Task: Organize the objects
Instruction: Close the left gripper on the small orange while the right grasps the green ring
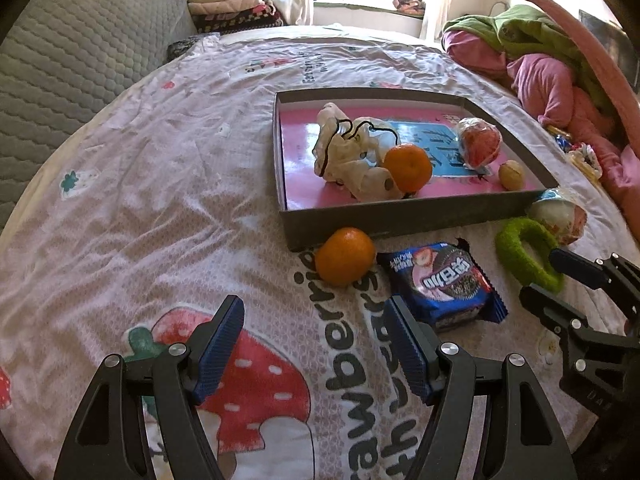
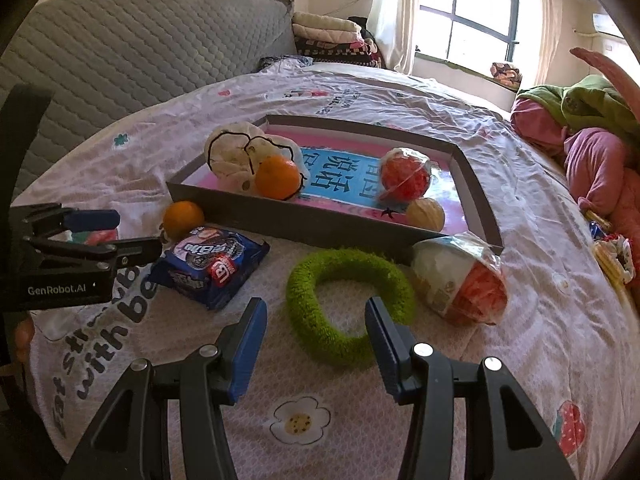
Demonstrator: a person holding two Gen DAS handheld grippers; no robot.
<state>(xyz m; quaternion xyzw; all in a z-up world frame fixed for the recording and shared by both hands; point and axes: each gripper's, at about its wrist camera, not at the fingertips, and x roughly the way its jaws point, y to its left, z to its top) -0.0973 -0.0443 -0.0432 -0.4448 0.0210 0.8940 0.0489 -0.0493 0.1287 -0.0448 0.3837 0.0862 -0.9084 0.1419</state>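
Observation:
A shallow grey box [image 1: 400,218] with a pink floor lies on the bedsheet. It holds an orange [image 1: 408,168], a white bag [image 1: 352,152], a red wrapped ball [image 1: 478,142] and a walnut [image 1: 511,175]. In front of it lie a second orange [image 1: 345,256], a blue cookie packet [image 1: 440,284], a green fuzzy ring [image 2: 348,304] and another wrapped ball [image 2: 460,280]. My left gripper [image 1: 312,316] is open, empty, just short of the loose orange. My right gripper [image 2: 316,316] hovers open, with the ring's near side showing between its fingers, untouched.
A grey quilted headboard [image 1: 80,40] runs along the left. Pink and green clothes [image 1: 540,60] are heaped at the right, with small snack wrappers [image 2: 612,248] beside them. Folded blankets [image 1: 232,4] sit near the window.

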